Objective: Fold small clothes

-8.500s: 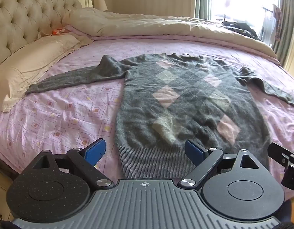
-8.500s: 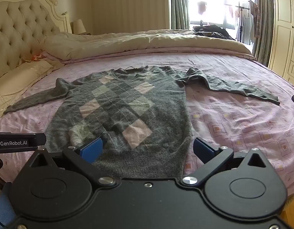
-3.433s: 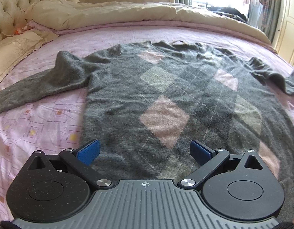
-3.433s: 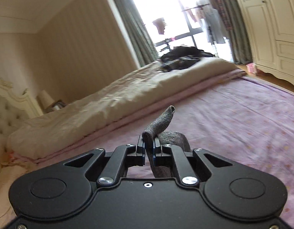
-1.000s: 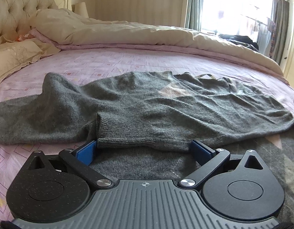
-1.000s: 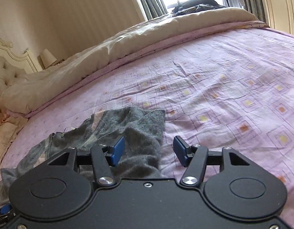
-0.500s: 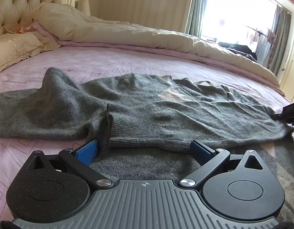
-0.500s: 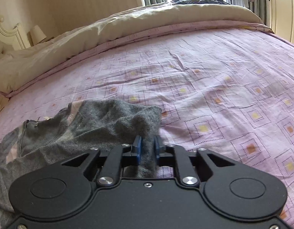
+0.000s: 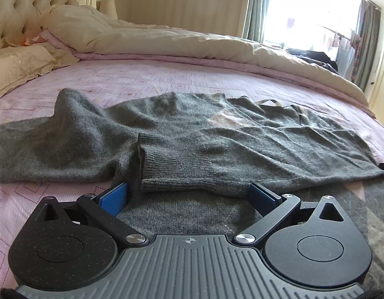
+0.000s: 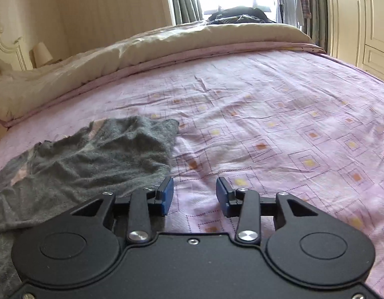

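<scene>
In the left wrist view the grey sweater [image 9: 217,134] lies on the bed [image 9: 167,79], one sleeve [image 9: 217,162] folded across its body, cuff just ahead of the left gripper [image 9: 189,194], whose jaws stand wide and grip nothing. In the right wrist view the right gripper [image 10: 194,194] is opening over bare sheet, nothing between its jaws, the sweater's edge just left. The other sleeve looks next: pinch its cuff and lay it flat across.

The sweater [image 9: 192,134] lies on the bed sheet [image 10: 266,124], its sleeve [image 9: 217,159] folded across it.
</scene>
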Available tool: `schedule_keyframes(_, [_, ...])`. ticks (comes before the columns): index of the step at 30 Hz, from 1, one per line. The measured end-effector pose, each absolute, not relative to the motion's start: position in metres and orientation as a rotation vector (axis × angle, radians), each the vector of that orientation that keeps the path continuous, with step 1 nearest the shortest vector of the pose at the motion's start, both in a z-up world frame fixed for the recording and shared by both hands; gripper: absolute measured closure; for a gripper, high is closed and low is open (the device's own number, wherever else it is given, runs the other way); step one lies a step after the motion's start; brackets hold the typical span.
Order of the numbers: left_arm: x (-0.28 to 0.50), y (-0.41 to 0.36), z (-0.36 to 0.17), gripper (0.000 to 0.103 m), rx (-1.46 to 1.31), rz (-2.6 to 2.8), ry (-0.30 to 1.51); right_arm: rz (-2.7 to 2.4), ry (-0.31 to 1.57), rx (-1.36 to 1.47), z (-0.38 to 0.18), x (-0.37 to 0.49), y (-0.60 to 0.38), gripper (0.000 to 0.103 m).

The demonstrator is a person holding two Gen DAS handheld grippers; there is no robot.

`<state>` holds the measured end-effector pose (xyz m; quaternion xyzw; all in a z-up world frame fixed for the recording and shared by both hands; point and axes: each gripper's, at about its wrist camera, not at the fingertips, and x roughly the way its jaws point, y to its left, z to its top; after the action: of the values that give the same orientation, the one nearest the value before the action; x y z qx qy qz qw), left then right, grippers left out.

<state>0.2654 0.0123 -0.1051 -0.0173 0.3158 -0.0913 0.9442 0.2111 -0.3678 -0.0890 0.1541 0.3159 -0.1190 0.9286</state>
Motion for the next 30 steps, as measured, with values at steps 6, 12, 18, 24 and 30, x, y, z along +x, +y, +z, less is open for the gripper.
schedule_keyframes(6, [0.267, 0.006, -0.105, 0.001, 0.010, -0.171, 0.661, -0.110, 0.601, 0.321, -0.068, 0.159, -0.316, 0.043])
schedule_keyframes(12, [0.260, 0.008, -0.098, 0.001, 0.046, -0.192, 0.714, 0.018, 0.605, 0.287, -0.072, 0.123, -0.252, 0.043])
schedule_keyframes(18, [0.212, 0.030, -0.096, 0.001, 0.081, -0.186, 0.720, 0.098, 0.622, 0.233, -0.085, 0.119, -0.193, 0.039])
schedule_keyframes(24, [0.180, 0.097, -0.083, 0.001, 0.011, -0.108, 0.719, 0.177, 0.615, 0.213, -0.083, 0.125, -0.146, 0.038])
schedule_keyframes(30, [0.182, 0.191, -0.061, 0.001, -0.114, 0.061, 0.693, 0.216, 0.589, 0.180, -0.089, 0.135, -0.106, 0.033])
